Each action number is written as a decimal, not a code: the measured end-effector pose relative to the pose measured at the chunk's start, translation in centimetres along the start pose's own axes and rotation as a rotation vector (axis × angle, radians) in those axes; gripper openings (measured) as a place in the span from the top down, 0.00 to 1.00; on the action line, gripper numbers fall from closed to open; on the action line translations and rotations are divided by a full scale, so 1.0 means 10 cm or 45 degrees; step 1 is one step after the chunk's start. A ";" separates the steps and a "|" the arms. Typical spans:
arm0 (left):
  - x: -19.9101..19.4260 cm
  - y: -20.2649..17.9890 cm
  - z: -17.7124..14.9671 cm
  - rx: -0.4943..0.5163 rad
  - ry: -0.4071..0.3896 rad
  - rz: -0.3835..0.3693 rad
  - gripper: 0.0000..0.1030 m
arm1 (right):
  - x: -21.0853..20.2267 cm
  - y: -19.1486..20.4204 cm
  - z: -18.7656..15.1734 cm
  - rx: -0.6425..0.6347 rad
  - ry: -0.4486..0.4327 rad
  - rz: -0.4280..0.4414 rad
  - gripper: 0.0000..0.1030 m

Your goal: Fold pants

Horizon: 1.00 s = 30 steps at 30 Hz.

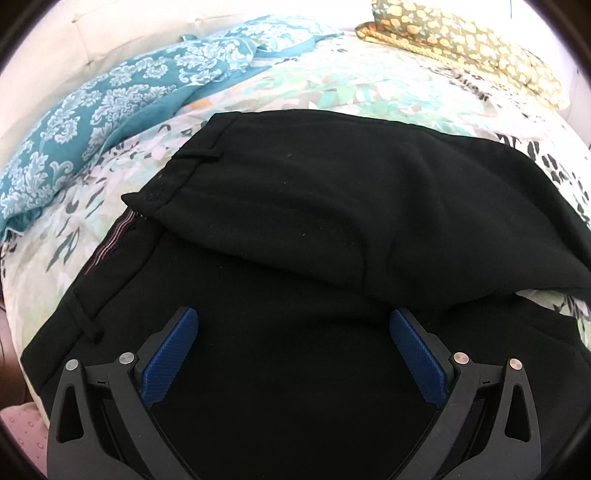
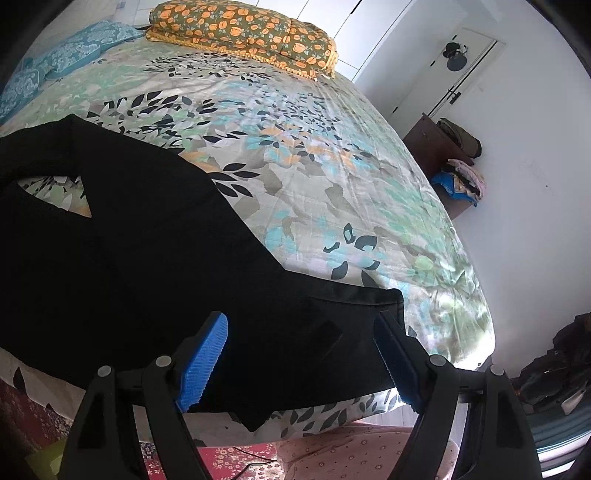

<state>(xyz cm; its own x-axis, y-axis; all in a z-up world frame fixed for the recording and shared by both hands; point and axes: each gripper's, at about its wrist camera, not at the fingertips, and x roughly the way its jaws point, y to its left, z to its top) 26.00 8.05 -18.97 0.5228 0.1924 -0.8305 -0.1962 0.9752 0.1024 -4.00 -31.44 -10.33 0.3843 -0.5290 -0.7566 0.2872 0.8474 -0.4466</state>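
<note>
- The bed [image 2: 332, 192] takes up most of what I see. Its flowered sheet [image 1: 332, 88], in greens, blues and orange with black leaves, runs from the near edge up to the head.
- My black pants [image 1: 332, 206] lie on the sheet along the near side of the bed. One part is folded over the rest, so a thick upper layer sits across a flat lower one. In the right wrist view the pants [image 2: 129, 240] reach to the near edge of the mattress, and a small triangle of sheet shows through a gap in the black cloth at the left.
- The waistband [image 1: 110, 251] shows at the left in the left wrist view, with a striped inner lining and a belt loop.
- A teal patterned blanket [image 1: 92, 110] lies bunched on the far left of the bed, apart from the pants.
- An orange flowered pillow [image 2: 243, 33] rests at the head of the bed, well away from the pants.
- A dark wooden cabinet [image 2: 439, 155] stands against the white wall beside the bed, with folded clothes [image 2: 461, 177] piled in it.
- My left gripper [image 1: 293, 325] hangs over the lower layer of the pants with its blue pads wide apart and nothing clamped between them.
- My right gripper [image 2: 301, 336] has its jaws spread too, above the corner of the pants at the bed's near edge. The cloth lies under the gap, and the pads do not press on it.
</note>
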 end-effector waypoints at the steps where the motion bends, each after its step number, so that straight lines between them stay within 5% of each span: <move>1: 0.00 0.01 0.00 -0.003 0.000 -0.004 0.00 | 0.01 0.01 -0.01 -0.003 0.005 -0.002 0.22; 7: -0.01 0.01 0.00 -0.005 -0.002 -0.006 0.00 | 0.04 -0.12 -0.08 0.090 0.038 0.058 0.22; 10: 0.00 0.02 0.00 -0.011 -0.004 -0.015 0.00 | -0.05 -0.72 -0.24 0.562 0.011 0.312 0.22; 13: 0.00 0.02 -0.02 -0.011 -0.019 -0.015 0.00 | 0.00 -1.20 -0.51 1.071 0.026 0.738 0.21; 16: 0.00 0.01 -0.03 -0.011 -0.029 -0.011 0.00 | 0.19 -1.04 -0.64 1.371 0.185 1.209 0.21; 19: 0.00 0.01 -0.02 -0.013 -0.030 -0.014 0.00 | 0.44 -0.48 -0.66 1.466 0.367 1.451 0.21; 21: 0.00 0.02 -0.02 -0.015 -0.028 -0.017 0.00 | 0.70 -0.20 -0.70 1.505 0.456 1.449 0.21; 23: 0.00 0.02 -0.01 -0.017 -0.026 -0.021 0.00 | 0.97 -0.12 -0.80 1.558 0.489 1.279 0.22; 25: -0.01 0.03 -0.01 -0.021 -0.024 -0.028 0.00 | 1.03 -0.17 -0.87 1.656 0.406 1.243 0.24; 30: 0.00 0.04 -0.02 -0.025 -0.034 -0.032 0.00 | 0.89 -0.42 -0.71 1.569 0.251 0.956 0.23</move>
<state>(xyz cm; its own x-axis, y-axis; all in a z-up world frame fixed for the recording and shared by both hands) 25.75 8.37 -19.05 0.5494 0.1712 -0.8179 -0.1987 0.9775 0.0711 -8.03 -39.40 -18.57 0.6849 0.1129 -0.7198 0.6712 0.2868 0.6836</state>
